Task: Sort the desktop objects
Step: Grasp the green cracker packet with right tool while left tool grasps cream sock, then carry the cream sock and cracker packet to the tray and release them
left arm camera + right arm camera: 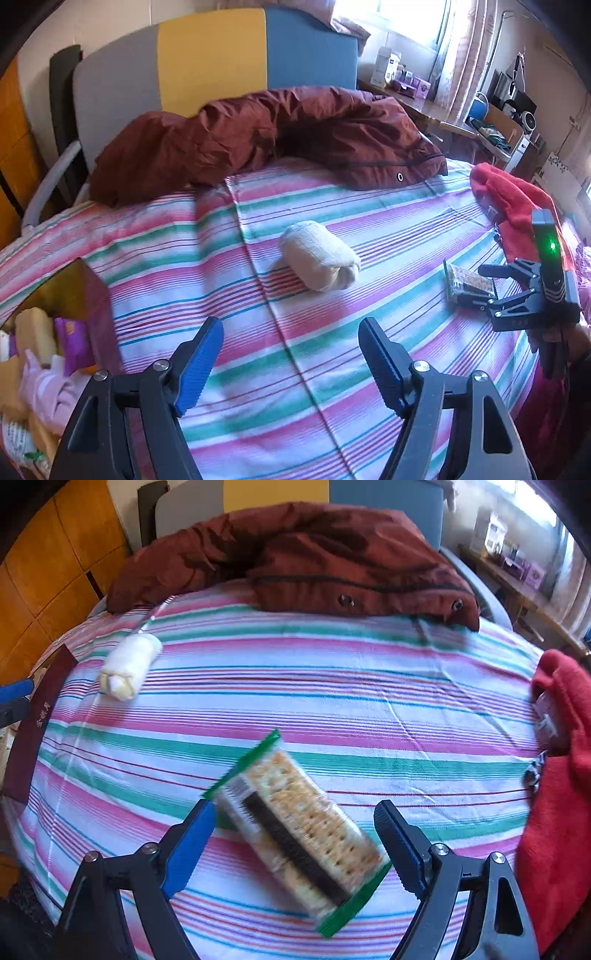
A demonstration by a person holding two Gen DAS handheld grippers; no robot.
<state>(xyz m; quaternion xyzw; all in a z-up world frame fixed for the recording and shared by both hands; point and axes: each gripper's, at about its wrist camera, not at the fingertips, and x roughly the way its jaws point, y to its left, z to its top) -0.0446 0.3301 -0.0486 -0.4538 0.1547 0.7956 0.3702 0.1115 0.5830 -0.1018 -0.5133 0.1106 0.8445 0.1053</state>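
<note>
Left gripper (291, 363): black linkage arms, silver pivot screws, ribbed blue pads. Right gripper (295, 845): identical build; its black housing carries a lit green indicator light (552, 245).

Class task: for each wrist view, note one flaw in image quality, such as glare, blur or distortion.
Left wrist view: the window is blown out to white, and the fisheye bows the striped sheet. Right wrist view: the cracker packet is smeared by motion blur, and the corners darken into a black vignette.

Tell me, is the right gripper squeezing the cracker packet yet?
Apart. In the right wrist view the right gripper stands open, and striped sheet shows between each pad and the cracker packet.
</note>
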